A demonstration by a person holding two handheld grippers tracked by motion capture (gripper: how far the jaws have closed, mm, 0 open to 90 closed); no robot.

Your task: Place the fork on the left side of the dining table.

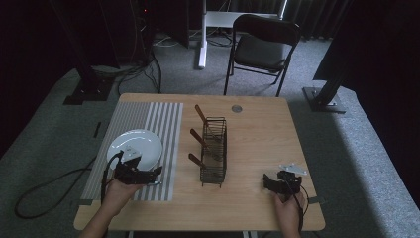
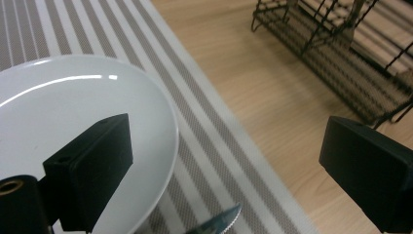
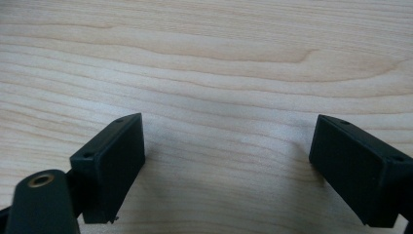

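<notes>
Wooden tabletop [image 1: 257, 129] carries a striped mat [image 1: 148, 119], white plate [image 1: 141, 144] on it, wire rack [image 1: 214, 151] mid-table. Left hand-held gripper [image 1: 156, 173] spread wide beside plate, knife tip [image 2: 216, 225] below. Right hand-held gripper [image 1: 267, 182] spread wide, empty, over bare wood.

No text, label, brand, number or sign can be read in any view; nothing legible is carried by the white plate [image 2: 73, 112], the striped mat [image 2: 214, 146] or the wire rack [image 2: 341, 53] ahead of the left gripper [image 2: 229, 165]; only bare wood grain is seen between the right gripper's jaws.
</notes>
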